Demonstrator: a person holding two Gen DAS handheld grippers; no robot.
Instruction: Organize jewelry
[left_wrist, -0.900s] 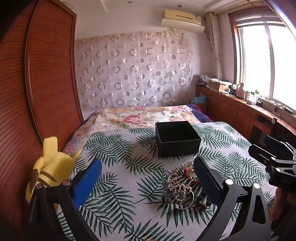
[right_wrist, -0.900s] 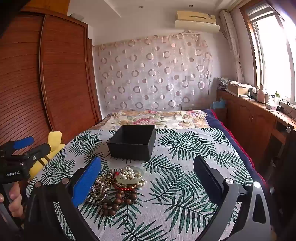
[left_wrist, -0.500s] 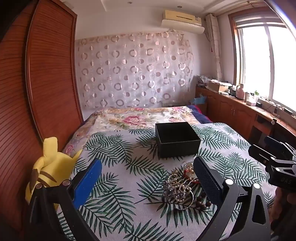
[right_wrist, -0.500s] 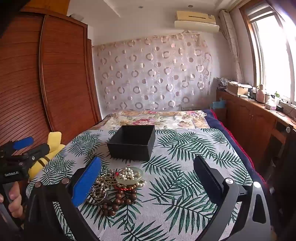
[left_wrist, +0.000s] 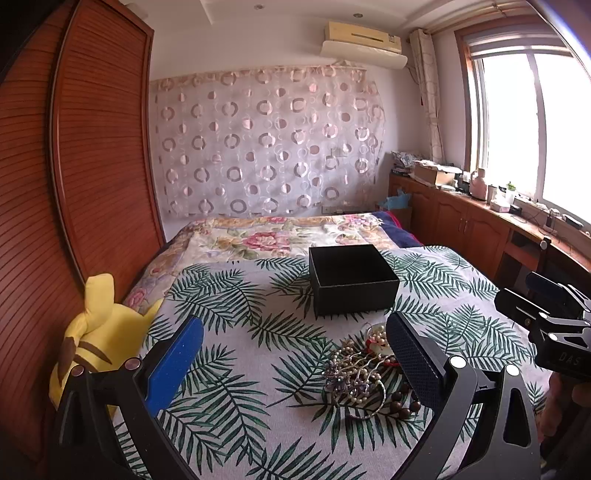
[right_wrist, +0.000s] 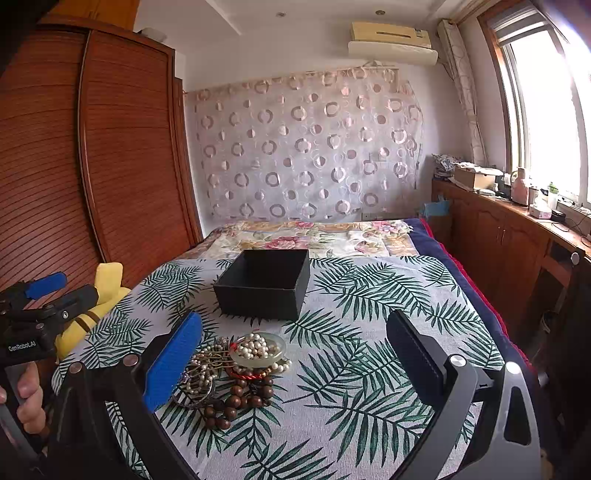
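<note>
Two grippers hover over our bed (right_wrist: 369, 406), jaws wide and holding nothing: left gripper (left_wrist: 295, 354), right gripper (right_wrist: 295, 354). We read "GenRobot.AI" on the left one's body in the right view. Our jewelry (right_wrist: 236, 369) lies heaped on the leaf-print cover, near the open black box (right_wrist: 264, 282).

L gripper's finger (right_wrist: 173, 360) hides part of jewelry pile (right_wrist: 236, 369); box (right_wrist: 264, 282) interior mostly unseen.
</note>
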